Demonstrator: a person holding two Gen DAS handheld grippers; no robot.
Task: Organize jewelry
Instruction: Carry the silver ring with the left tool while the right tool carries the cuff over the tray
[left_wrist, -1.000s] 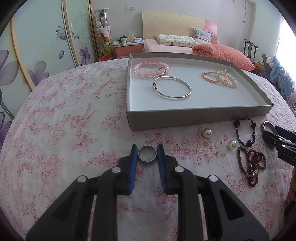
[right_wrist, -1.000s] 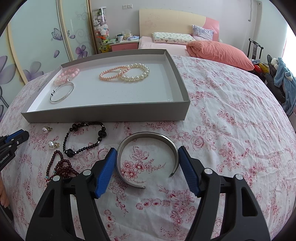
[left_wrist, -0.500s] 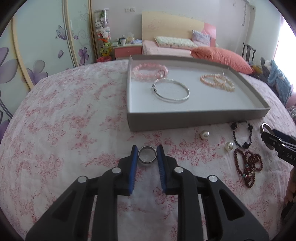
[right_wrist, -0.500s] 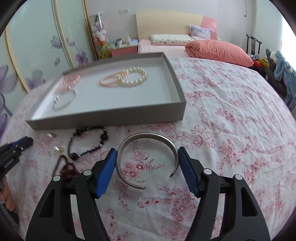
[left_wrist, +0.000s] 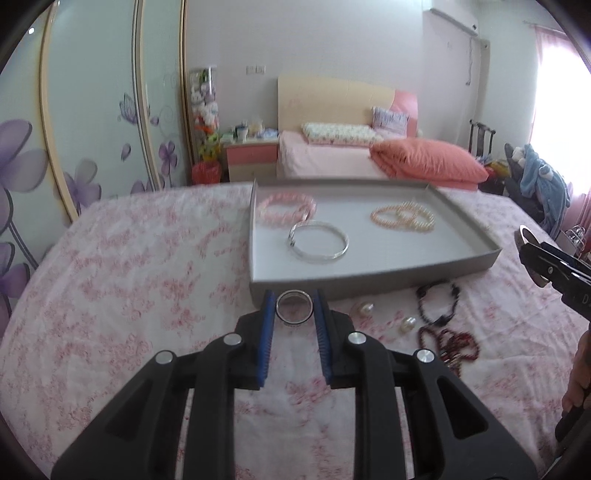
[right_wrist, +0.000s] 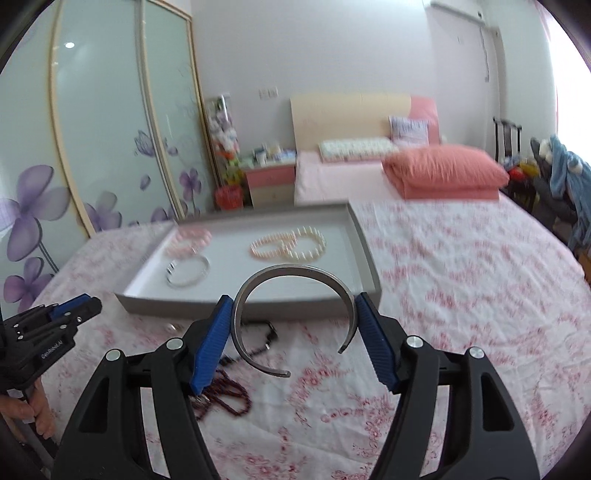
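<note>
My left gripper (left_wrist: 294, 308) is shut on a silver ring (left_wrist: 294, 313) and holds it above the floral cloth, just before the grey tray (left_wrist: 373, 278). My right gripper (right_wrist: 295, 321) is shut on an open silver cuff bangle (right_wrist: 288, 317), lifted above the cloth in front of the tray (right_wrist: 258, 308). In the tray lie a pink bead bracelet (left_wrist: 286, 207), a thin silver bangle (left_wrist: 318, 246) and pearl bracelets (left_wrist: 402, 218). On the cloth lie two pearl earrings (left_wrist: 364, 308), a black bead bracelet (left_wrist: 437, 303) and a dark red bead strand (left_wrist: 448, 342).
The floral cloth (left_wrist: 129, 280) covers the whole work surface. A bed with an orange pillow (left_wrist: 424, 162), a nightstand (left_wrist: 251, 158) and sliding wardrobe doors (left_wrist: 74, 147) stand behind. The right gripper shows at the right edge of the left wrist view (left_wrist: 554, 269).
Both grippers have lifted off the cloth with their pieces and tilted up toward the tray. The ring and the cuff are now in the air.
</note>
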